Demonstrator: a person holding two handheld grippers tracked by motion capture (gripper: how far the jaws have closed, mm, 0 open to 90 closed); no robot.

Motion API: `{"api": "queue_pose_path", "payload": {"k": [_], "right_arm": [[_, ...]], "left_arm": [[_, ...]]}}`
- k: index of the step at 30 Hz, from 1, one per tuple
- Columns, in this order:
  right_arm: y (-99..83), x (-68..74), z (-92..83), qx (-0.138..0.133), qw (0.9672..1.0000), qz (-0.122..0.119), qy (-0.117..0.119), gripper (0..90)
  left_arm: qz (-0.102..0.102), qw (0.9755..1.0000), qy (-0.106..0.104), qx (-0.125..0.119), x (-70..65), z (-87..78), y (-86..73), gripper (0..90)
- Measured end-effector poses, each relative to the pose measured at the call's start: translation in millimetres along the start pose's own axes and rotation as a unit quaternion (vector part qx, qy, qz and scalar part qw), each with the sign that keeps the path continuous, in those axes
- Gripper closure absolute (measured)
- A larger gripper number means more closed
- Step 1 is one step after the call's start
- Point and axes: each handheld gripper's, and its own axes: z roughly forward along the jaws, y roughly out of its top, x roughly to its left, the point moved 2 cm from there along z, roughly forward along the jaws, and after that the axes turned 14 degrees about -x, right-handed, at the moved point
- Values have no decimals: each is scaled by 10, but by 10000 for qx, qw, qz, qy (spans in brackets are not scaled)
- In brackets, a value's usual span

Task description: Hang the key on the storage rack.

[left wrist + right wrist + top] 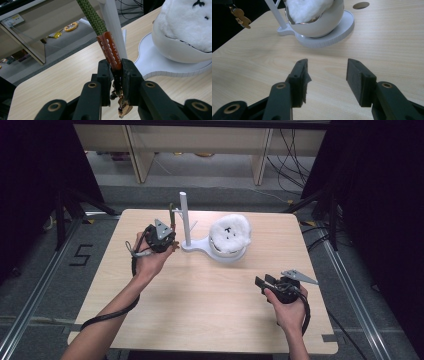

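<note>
Stand post [113, 27] crowds left gripper [116, 65] clamping strap tag [110, 50]; right gripper [327, 75] gapes.

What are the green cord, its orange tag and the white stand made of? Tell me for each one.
Green cord: braided textile, matte, going by its woven pattern. Orange tag: likely glossy leather or plastic, with punched holes and printed letters. White stand: probably matte plastic, judging by its smooth, even surface.
</note>
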Motion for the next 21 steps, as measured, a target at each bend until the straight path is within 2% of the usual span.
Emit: {"api": "queue_pose_path", "payload": {"k": [9, 12, 13, 18, 21], "right_arm": [[3, -7, -11, 1, 10000, 3, -33, 528], [0, -11, -10, 5, 10000, 11, -7, 528], [-8, 21, -14, 51, 9997, 241, -24, 528], [-11, 22, -15, 62, 9996, 258, -10, 527], [-9, 21, -18, 51, 9996, 261, -7, 527]], "left_arm": [[279, 9996, 31, 74, -42, 1, 23, 767], [462, 9988, 68, 118, -56, 3, 25, 763], [501, 9987, 61, 98, -64, 9, 26, 761], [711, 9973, 112, 145, -86, 14, 30, 754], [763, 9969, 105, 164, -93, 32, 27, 750]]}}
